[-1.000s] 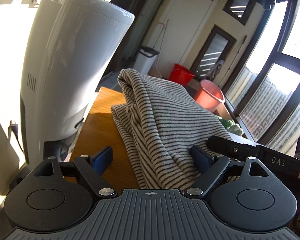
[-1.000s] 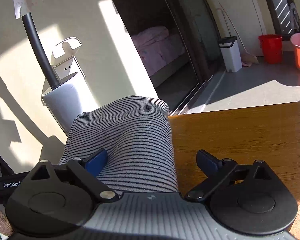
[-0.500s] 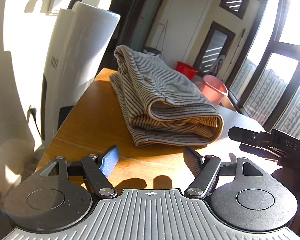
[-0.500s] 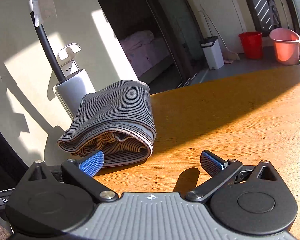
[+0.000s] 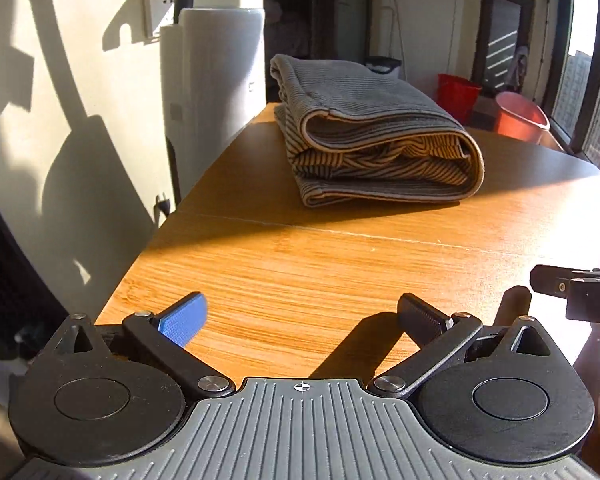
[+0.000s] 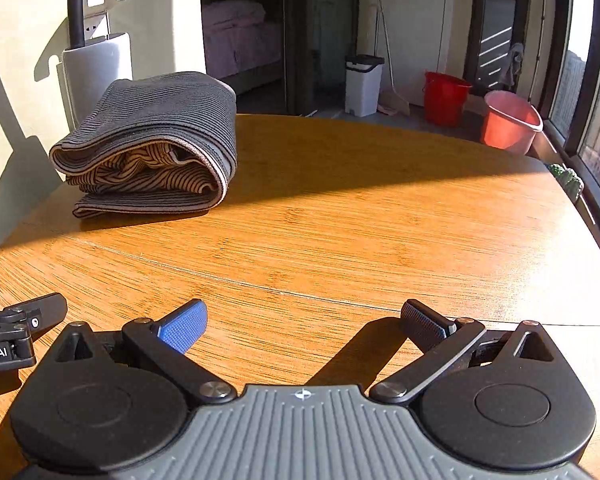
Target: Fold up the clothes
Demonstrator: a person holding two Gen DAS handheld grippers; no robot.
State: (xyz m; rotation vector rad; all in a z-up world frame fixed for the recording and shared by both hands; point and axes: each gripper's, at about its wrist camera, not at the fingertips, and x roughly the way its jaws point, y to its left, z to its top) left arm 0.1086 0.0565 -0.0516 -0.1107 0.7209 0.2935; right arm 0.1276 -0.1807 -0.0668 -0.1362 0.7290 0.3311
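Note:
A grey striped garment (image 5: 374, 136) lies folded in a thick bundle at the far left part of the wooden table (image 5: 340, 264); it also shows in the right wrist view (image 6: 152, 144). My left gripper (image 5: 302, 314) is open and empty, low over the table's near part, well short of the bundle. My right gripper (image 6: 304, 320) is open and empty, beside it to the right. Part of the right gripper (image 5: 572, 290) shows at the left wrist view's right edge, and part of the left gripper (image 6: 16, 332) at the right wrist view's left edge.
A tall white appliance (image 5: 216, 80) stands against the wall just left of the table. On the floor beyond are a white bin (image 6: 364, 84), a red bucket (image 6: 446, 98) and a pink bucket (image 6: 510, 122). Windows run along the right.
Both grippers have let go of the striped garment and pulled back toward the near side of the table. The garment now rests folded on the table, apart from both.

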